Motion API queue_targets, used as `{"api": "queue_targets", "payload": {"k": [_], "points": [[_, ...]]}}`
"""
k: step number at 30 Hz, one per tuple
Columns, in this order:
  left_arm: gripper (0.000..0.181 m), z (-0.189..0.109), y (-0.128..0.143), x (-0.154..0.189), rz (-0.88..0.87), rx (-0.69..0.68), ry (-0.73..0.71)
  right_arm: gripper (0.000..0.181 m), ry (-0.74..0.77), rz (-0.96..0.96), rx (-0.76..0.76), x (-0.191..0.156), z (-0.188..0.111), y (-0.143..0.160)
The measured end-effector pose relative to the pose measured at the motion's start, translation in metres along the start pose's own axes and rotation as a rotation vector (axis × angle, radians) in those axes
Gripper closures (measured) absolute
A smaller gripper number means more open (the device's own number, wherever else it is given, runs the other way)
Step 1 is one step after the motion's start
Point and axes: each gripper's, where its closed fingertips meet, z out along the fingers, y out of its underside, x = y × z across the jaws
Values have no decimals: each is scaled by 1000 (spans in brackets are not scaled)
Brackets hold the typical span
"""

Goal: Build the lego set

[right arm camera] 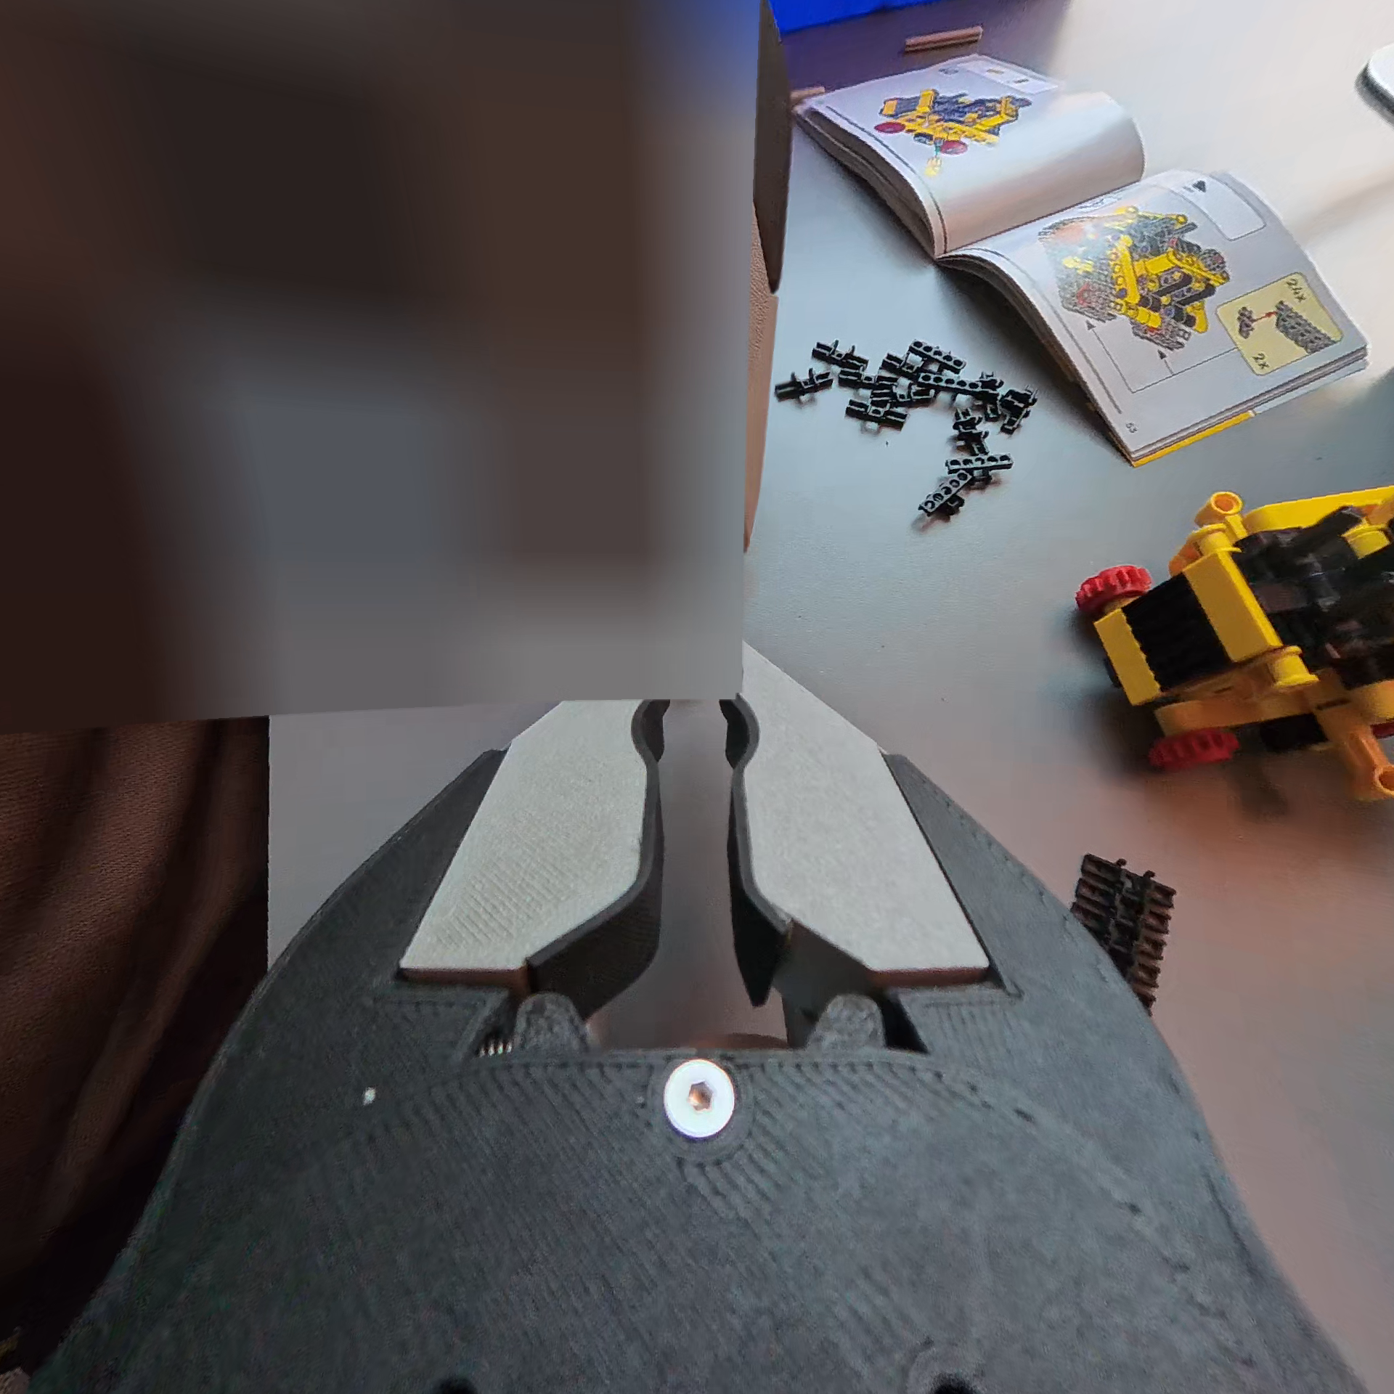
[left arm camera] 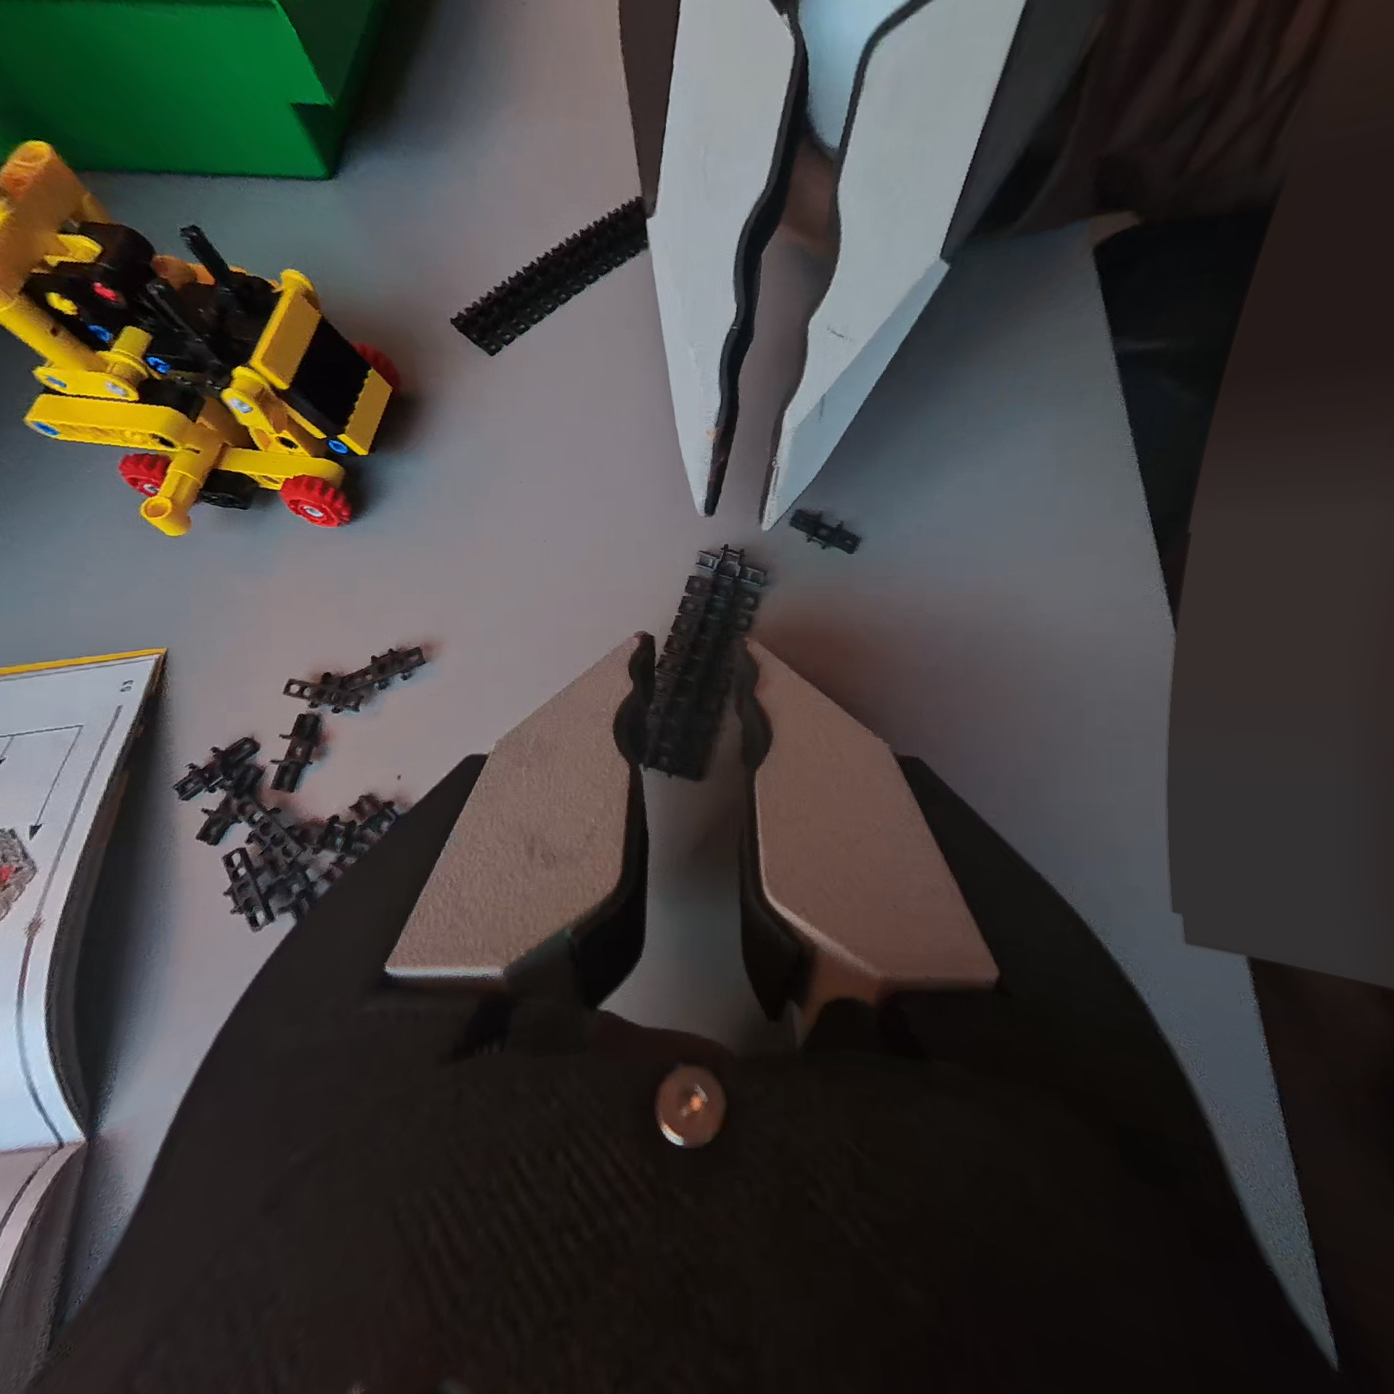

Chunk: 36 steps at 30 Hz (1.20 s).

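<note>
Left gripper is straddling the track strip, jaws apart; right gripper is hovering at 12 o'clock, slightly parted, empty. Risk: strip likely buckling if squeezed off-centre; loose link lying beside.

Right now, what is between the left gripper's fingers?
A short assembled strip of black track links lies between the left gripper fingers, its far end poking out toward the right gripper. Whether the pads touch it is unclear; its near end is shadowed.

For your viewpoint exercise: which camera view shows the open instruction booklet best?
The right wrist view: the instruction booklet lies open with both pages in sight, beyond the loose track links. The left wrist view catches only a cropped, blurred edge of it.
</note>
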Motion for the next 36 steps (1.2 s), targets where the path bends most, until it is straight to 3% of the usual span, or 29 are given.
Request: {"api": "queue_targets", "payload": {"k": [1,8,36], "points": [[163,2,1,2,7,-17,9,172,1,-4,-16,0,2,2],[164,8,5,5,1,-56,63,171,3,-14,-108,0,11,13],[165,3,7,11,-50,-55,151,178,74,-282,-115,-10,13,13]]}}
